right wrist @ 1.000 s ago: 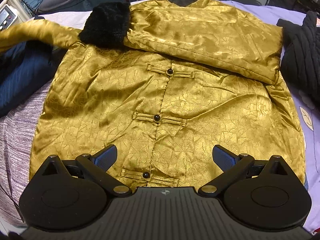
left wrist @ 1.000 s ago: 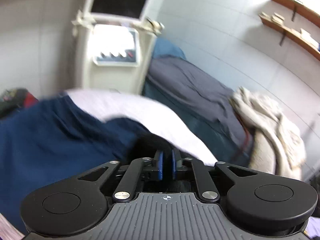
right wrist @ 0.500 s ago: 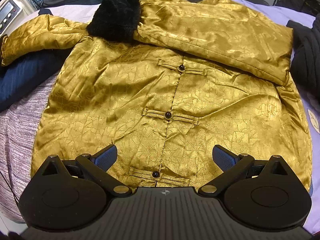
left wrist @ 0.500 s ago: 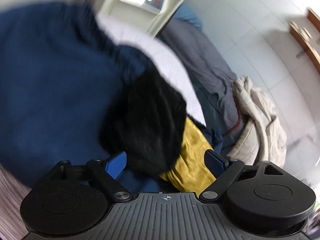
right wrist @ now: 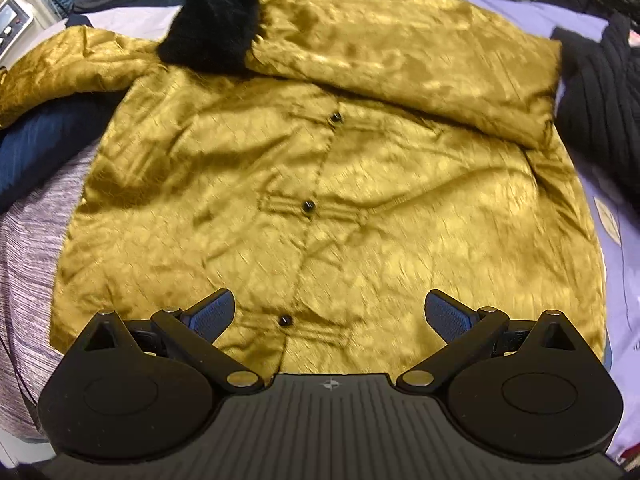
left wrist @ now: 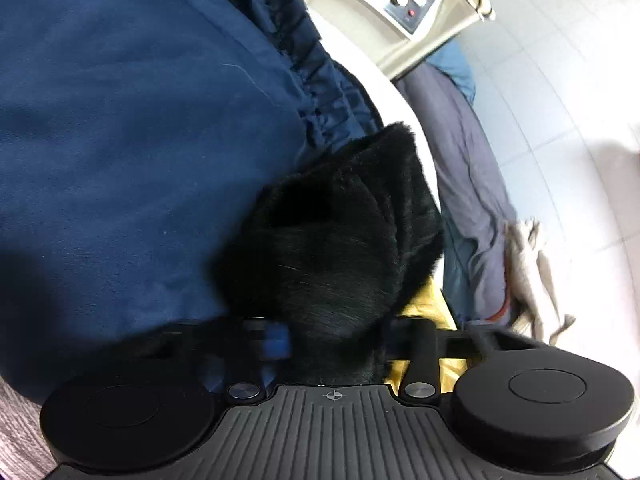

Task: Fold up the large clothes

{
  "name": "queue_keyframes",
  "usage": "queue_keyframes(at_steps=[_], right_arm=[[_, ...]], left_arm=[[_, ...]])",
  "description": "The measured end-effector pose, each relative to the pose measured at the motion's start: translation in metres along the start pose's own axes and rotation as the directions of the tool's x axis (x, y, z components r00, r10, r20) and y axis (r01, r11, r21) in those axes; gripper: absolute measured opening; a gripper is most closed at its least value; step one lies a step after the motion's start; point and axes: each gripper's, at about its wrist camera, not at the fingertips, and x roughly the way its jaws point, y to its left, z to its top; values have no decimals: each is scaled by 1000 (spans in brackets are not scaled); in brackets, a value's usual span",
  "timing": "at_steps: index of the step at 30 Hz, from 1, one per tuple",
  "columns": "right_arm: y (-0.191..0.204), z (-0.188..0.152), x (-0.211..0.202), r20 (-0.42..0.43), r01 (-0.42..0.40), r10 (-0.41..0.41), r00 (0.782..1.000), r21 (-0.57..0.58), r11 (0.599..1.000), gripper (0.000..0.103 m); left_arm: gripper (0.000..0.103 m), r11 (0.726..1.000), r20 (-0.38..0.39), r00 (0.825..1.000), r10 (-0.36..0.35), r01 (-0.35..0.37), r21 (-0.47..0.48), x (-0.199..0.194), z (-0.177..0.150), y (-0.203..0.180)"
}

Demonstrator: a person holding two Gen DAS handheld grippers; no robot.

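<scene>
1. My left gripper [left wrist: 332, 344] had gone from wide open half a second earlier to closing around the black fur cuff [left wrist: 336, 232] of the gold jacket [right wrist: 320, 184]; motion blur kept me from telling whether it was fully clamped.
2. That cuff lay on the blue garment [left wrist: 140, 120], off the jacket's left side.
3. My right gripper [right wrist: 326, 312] stayed spread wide and empty above the hem.
4. The jacket lay flat on the bed, its other sleeve already folded across the chest, so I judged this sleeve was next.
</scene>
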Motion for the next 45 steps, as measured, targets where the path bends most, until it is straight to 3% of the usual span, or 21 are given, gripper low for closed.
queue_keyframes(at_steps=[2,5,7,10,12,15,17,22,24,27,29,32,36,40,43,45], right_arm=[[-3,-3,0,-1,3,-3,1000,11,1000,101],[-7,-3,0,2,1,-1,1000,28,1000,101],[-9,-1,1,3,1,-2,1000,39,999,101],[-10,1,1,13,-5,5,1000,45,999,101],[-11,3,2,21,-14,13,1000,49,999,101],[-13,2,2,27,-32,30,999,68,997,101],[-15,0,0,35,-37,35,999,81,996,101],[-31,-7,-5,53,-41,34,998,137,990,101],[-40,-10,-3,51,-49,40,998,177,983,101],[-53,-14,0,52,-53,42,998,229,972,101],[-60,-16,-1,61,-53,38,997,255,966,101],[-71,-19,-6,77,-46,24,997,285,957,101],[-90,-27,-12,85,-28,-1,996,334,942,101],[-110,-39,-17,75,2,-33,997,382,924,101],[-122,-50,-20,65,26,-58,996,413,910,101],[-128,-56,-20,53,42,-72,996,432,901,101]], left_arm=[[82,999,11,999,-39,39,25,-7,2,-10],[78,986,51,993,-105,98,135,-32,11,-43],[77,967,71,977,-200,186,176,-55,19,-65],[77,943,102,961,-257,226,244,-73,23,-90],[76,946,117,971,-209,170,276,-68,17,-95],[76,974,102,990,-93,69,216,-50,7,-85],[76,972,116,992,-47,18,233,-49,0,-84],[76,939,103,987,-127,86,333,-58,-11,-127],[76,905,65,979,-194,153,398,-63,-27,-160],[77,808,-45,955,-294,274,521,-64,-76,-219],[77,718,-149,929,-339,357,597,-63,-124,-256],[77,618,-319,870,-376,492,613,-55,-205,-293],[77,560,-463,828,-316,557,613,-28,-313,-316],[79,497,-521,833,-185,537,682,7,-413,-319],[87,465,-579,811,-83,545,697,32,-462,-305],[103,432,-604,797,-9,548,716,44,-484,-297]])
